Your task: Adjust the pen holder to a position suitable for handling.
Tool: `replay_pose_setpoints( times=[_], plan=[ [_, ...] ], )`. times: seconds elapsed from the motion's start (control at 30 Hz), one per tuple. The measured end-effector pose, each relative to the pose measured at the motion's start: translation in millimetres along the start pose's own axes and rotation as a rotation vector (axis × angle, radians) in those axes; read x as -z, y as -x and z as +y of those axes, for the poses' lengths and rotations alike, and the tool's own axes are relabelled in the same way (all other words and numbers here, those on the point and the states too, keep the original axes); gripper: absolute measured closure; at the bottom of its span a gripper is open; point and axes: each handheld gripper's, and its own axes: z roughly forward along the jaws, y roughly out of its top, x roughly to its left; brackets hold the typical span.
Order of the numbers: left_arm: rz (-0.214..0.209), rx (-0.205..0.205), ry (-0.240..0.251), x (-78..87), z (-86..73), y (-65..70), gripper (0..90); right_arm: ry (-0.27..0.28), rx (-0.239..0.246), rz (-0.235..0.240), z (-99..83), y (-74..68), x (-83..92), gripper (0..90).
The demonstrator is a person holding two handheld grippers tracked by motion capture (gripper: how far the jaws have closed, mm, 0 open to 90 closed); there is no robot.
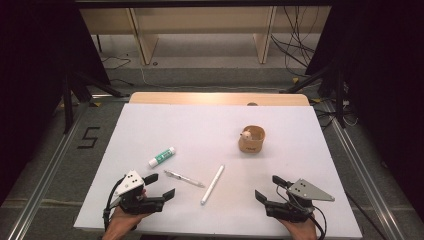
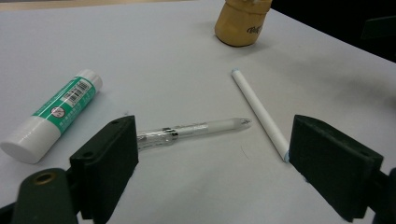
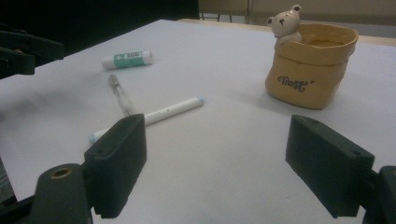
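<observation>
Left gripper (image 1: pixel 161 186) and right gripper (image 1: pixel 266 189) rest at the near bench (image 1: pixel 165 130) edge, fingers released and empty. The clear pen (image 2: pixel 194 128) lies just ahead of the left gripper, beside the white pen (image 2: pixel 260 114): likely light, stiff and apt to roll, best taken mid-barrel. The right gripper view shows the cup's (image 3: pixel 309 65) bear figure; the left gripper view shows the glue stick (image 2: pixel 53 113) label.

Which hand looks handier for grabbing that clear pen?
Probably the left. The left gripper rests open just short of the clear pen, while the right gripper sits beyond the white pen.
</observation>
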Motion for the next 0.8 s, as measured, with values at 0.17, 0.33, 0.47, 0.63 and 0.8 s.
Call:
replay_pose_setpoints(
  times=[0.17, 0.33, 0.47, 0.63, 0.8],
  plan=[
    [-0.001, -0.006, -0.003, -0.3, 0.1, 0.4, 15.3, -0.003, 0.001, 0.0, -0.1, -0.2, -0.6, 21.5],
    [-0.002, -0.004, -0.006, -0.6, 0.0, 0.0, 15.3, -0.003, -0.001, -0.002, 0.1, -0.3, -0.9, 21.6],
    [-0.002, -0.002, -0.003, -1.1, -0.1, 0.5, 15.3, -0.006, 0.001, -0.004, 0.1, 0.0, -1.4, 21.9],
    [-0.001, -0.003, -0.005, -1.3, 0.0, 0.2, 15.3, -0.012, -0.003, -0.01, 2.4, 1.4, -3.3, 22.7],
    [0.003, -0.003, -0.005, -1.1, 0.1, -0.7, 15.3, -0.013, 0.006, -0.02, 8.5, 3.6, -7.8, 23.2]
  ],
)
